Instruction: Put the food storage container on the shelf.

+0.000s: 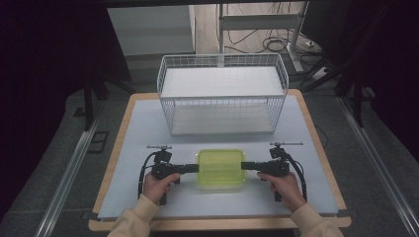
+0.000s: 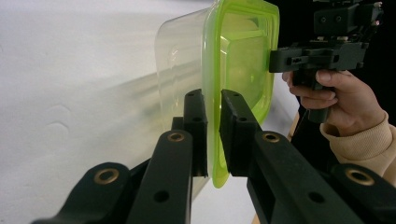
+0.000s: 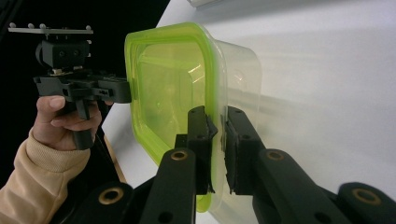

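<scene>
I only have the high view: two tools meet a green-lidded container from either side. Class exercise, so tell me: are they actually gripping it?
Observer: Yes. In the left gripper view, the left tool is shut on the lid's green rim, one jaw on each face.
Operator: And the other side?
Observer: The right tool pinches the rim of the container the same way.
Operator: Anything inside it?
Observer: Through the clear wall it looks empty.
Operator: Is it lifted?
Observer: I cannot tell.
</scene>
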{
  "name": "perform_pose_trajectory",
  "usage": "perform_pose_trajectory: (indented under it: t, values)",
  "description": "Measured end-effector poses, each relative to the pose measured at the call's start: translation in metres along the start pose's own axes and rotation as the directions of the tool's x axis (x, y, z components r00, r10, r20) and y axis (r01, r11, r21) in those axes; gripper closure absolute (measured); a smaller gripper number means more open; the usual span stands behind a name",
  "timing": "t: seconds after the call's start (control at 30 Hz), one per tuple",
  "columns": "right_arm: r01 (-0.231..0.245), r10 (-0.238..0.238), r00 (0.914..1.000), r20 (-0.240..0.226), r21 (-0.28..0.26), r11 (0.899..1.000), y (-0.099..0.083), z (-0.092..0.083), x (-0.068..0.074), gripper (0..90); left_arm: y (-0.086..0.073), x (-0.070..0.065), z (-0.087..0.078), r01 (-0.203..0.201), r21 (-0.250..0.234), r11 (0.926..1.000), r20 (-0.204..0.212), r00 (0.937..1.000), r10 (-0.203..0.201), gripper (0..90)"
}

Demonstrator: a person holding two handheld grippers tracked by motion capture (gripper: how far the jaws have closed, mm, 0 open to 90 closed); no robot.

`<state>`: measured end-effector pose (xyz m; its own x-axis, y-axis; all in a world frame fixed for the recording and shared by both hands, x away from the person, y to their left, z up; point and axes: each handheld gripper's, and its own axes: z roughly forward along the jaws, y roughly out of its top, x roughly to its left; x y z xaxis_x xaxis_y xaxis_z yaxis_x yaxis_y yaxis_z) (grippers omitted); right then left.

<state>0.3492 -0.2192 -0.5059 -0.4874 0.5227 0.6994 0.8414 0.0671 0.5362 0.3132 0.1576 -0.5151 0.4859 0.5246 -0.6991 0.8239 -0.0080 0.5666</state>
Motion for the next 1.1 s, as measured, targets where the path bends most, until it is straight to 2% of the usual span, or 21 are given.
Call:
perform_pose_trajectory:
  t: [0.33, 0.37, 0.43, 0.53, 0.73, 1.1]
  values:
    - [0.017, -0.017, 0.9999, 0.001, -0.016, 1.0, 0.004, -0.006, 0.007, 82.2, 0.007, -0.005, -0.001, -0.016, -0.002, 0.9999, 0.001, 0.9999, 0.016, 81.7]
    - [0.016, -0.016, 0.9999, 0.002, -0.015, 1.0, 0.004, -0.007, 0.007, 82.2, 0.008, -0.006, -0.001, -0.001, -0.008, 1.0, 0.01, 1.0, 0.001, 81.6]
    - [0.016, -0.016, 0.9999, 0.004, -0.019, 1.0, 0.007, -0.01, 0.009, 82.3, 0.01, -0.005, 0.0, 0.006, -0.007, 1.0, 0.025, 0.9997, -0.006, 81.7]
    - [0.025, -0.025, 0.9995, 0.018, -0.014, 1.0, 0.011, -0.013, 0.013, 82.3, 0.013, -0.008, 0.0, -0.004, -0.004, 1.0, 0.013, 0.9999, 0.004, 81.6]
    - [0.026, -0.025, 0.9994, 0.023, -0.016, 1.0, 0.021, -0.018, 0.019, 82.3, 0.023, -0.013, -0.003, -0.007, -0.012, 0.9999, 0.015, 0.9999, 0.007, 81.4]
    - [0.055, -0.054, 0.9982, 0.026, -0.038, 0.998, 0.04, -0.028, 0.035, 82.4, 0.042, -0.025, -0.012, -0.019, -0.034, 0.9992, 0.022, 0.9996, 0.02, 81.4]
